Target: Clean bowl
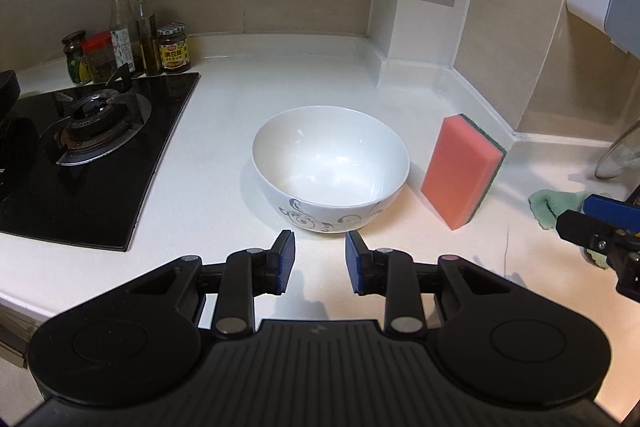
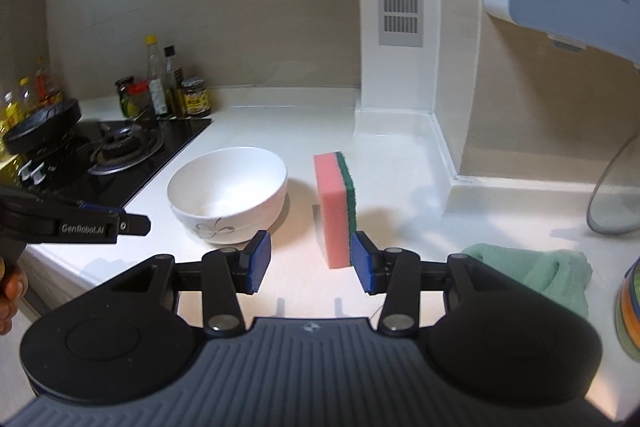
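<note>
The white bowl [image 1: 330,169] with a grey scroll pattern sits upright on the pale countertop [image 1: 240,95], its inside glossy and showing no food that I can make out, which would suit either a bowl waiting for a scrub or one just wiped out. At about three o'clock from it, just beside but not touching, a pink sponge [image 1: 460,169] with a green scouring face stands on its long edge, a pose that leaves both broad sides free for a pinch. The left gripper [image 1: 320,263] hovers at the bowl's six o'clock with its blue pads spread and nothing between them, lined up on the near rim as if to steady it. The right gripper [image 2: 310,261] is likewise parted and empty, its right pad close beside the sponge's green side, though I cannot tell if they touch. Farther out, at the bowl's nine to ten o'clock, lies the black gas hob [image 1: 92,147], with a cluster of sauce bottles and jars [image 1: 128,43] behind it at eleven. A crumpled green cloth [image 2: 536,267] lies at about four o'clock, past the sponge, with a glass lid [image 2: 616,187] leaning beyond.
</note>
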The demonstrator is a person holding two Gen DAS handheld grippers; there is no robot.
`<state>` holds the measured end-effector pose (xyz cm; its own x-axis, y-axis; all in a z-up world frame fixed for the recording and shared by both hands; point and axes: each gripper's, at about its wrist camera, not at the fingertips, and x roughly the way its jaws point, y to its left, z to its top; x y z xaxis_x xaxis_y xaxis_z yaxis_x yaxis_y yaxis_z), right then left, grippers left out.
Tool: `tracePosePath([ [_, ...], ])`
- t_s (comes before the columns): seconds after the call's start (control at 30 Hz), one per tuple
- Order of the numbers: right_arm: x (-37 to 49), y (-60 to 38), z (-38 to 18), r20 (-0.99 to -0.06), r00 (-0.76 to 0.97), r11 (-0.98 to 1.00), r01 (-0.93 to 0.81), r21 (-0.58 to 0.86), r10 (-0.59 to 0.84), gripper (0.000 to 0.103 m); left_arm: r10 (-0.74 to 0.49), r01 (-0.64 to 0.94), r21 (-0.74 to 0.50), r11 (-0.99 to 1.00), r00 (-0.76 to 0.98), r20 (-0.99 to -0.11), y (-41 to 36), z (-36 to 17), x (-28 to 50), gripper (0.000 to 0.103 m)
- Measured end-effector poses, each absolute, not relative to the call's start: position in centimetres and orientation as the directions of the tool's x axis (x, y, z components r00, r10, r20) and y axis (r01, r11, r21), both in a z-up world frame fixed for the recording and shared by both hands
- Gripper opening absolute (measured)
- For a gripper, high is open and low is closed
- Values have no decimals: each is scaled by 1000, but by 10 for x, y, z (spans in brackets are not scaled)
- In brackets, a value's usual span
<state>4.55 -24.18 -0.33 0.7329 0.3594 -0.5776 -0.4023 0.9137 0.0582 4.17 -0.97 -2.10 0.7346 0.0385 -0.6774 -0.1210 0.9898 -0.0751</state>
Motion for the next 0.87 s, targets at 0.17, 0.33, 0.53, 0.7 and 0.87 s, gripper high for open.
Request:
tracePosePath([
  [0.17,43,-240,-3,-580,728,907,-417,49,366,39,38,-118,-73,990,734,-678,-12,-21,35,35],
  [0.33,39,-238,-3,-582,721,902,-429,49,374,39,36,-109,-66,992,738,-674,-15,-20,35,35],
  [0.53,41,-238,-4,-584,719,901,-430,53,377,39,38,-114,-70,991,741,-670,-14,-20,33,35],
  [0.7,41,-236,-5,-582,715,896,-441,54,387,39,44,-124,-73,990,746,-665,-13,-20,29,35],
  [0.87,41,-236,-4,-573,717,893,-446,60,397,39,64,-142,-72,987,764,-642,-12,-15,27,35],
])
